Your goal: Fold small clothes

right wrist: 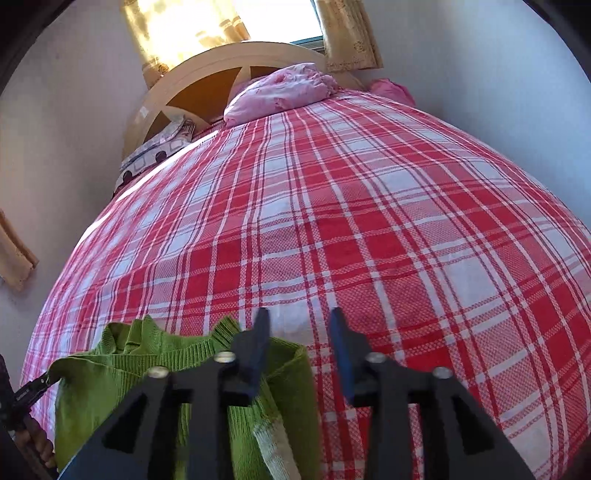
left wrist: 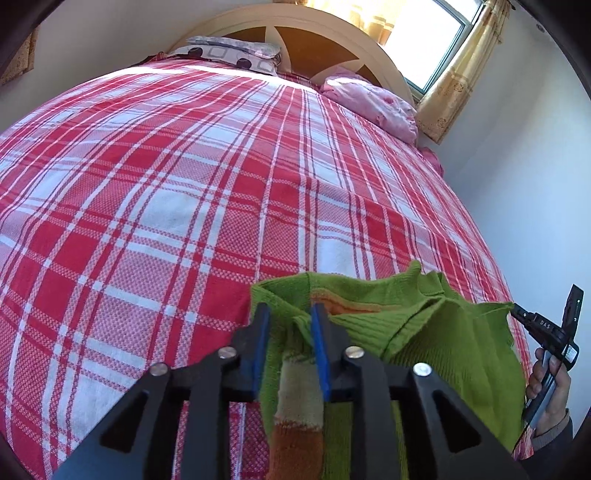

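Note:
A green knit garment (left wrist: 424,332) with orange and cream stripes lies crumpled at the near edge of the bed. A striped fold of it runs loosely between the blue pads of my left gripper (left wrist: 290,317), which stands open around it. In the right wrist view the garment (right wrist: 122,387) spreads to the left. One corner of it lies under the left finger of my right gripper (right wrist: 300,326). That gripper is open, with only the bedspread showing in its gap. A hand (left wrist: 550,391) holds the right gripper at the garment's far side.
The red and white plaid bedspread (left wrist: 184,184) covers the whole bed. A pink pillow (left wrist: 373,103) and a patterned pillow (left wrist: 232,55) lie by the cream headboard (left wrist: 295,22). A bright curtained window (left wrist: 424,44) is behind it. White walls run close along both sides.

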Demonstrator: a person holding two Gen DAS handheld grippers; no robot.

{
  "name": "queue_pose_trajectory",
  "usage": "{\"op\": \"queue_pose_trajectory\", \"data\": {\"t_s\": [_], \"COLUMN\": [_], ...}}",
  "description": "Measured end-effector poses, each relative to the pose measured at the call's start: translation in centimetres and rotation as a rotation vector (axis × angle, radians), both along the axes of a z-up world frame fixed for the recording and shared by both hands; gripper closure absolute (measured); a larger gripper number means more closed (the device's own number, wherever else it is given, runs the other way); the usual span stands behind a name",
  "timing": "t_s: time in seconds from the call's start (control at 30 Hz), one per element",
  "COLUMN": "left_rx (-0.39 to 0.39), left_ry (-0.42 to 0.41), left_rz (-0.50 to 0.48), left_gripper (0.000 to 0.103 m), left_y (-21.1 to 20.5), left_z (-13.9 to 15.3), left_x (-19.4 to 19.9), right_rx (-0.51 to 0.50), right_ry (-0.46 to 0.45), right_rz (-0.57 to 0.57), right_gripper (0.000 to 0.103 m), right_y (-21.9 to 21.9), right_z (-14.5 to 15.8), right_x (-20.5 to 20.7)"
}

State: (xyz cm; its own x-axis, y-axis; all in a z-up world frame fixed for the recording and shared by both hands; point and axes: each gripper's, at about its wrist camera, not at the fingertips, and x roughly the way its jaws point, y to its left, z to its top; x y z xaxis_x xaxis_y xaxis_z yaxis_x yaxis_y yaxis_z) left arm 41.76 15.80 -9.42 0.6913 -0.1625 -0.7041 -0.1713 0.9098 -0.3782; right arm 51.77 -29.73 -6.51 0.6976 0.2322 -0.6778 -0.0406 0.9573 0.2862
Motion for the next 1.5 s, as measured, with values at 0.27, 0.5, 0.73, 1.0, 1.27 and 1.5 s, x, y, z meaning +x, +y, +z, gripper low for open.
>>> {"op": "queue_pose_trajectory", "data": {"t_s": [0.27,0.5,0.73,1.0,1.27,1.5], "left_rx": [0.086,0.265,0.28,0.206,0.356,0.468], "left_ry": [-0.061,0.003,0.081,0.078,-0.02,0.06], "left_rz": [-0.032,-0.155,0.021,0.045,0.009,-0.048], "left_gripper": [0.052,0.047,0.036,0.033,0.021,0.019], "left_y": [-1.9,-7.9,-5.3,-4.7,-6.7,-8.2], "left_z": [2.3,0.7,-1.2,-1.5,1.1,-0.7], "left_x": [-3.6,-4.6,-2.6,-3.0,-6.2,-4.8], "right_rx": [-0.029,-0.178,-0.241,-0.251,-0.222,-0.282], "right_ry": [0.059,0.201,0.189,0.164,0.052,0.046], "right_rz": [0.286,0.416,0.292,0.225,0.386,0.389], "right_gripper": [0.051,0.052,0.052,0.051,0.047,0.042], "right_y": [5.2,12.5,13.7,14.2,16.8,16.0], "right_z": [1.6,-3.3,-4.0,-3.4,-0.3,-3.7], "right_x": [-9.1,-10.0,-4.6,-2.3,-10.5,-15.7]}}
